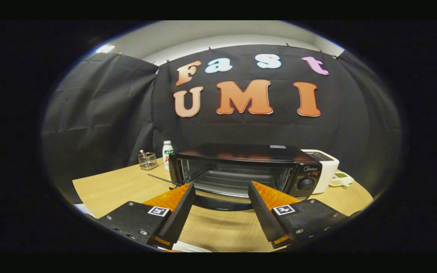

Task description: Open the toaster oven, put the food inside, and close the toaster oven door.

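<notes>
On the counter (pixel 120 185) just ahead of my tool (pixel 221 197) sits the toaster oven (pixel 241 170), its door (pixel 222 203) seemingly folded down already. The tool's fingers stand wide, holding nothing. Loading food and closing remain; I can't spot the food.

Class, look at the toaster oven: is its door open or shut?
Open. The toaster oven door lies folded down, baring the rack, just ahead of the open, empty gripper.
</notes>
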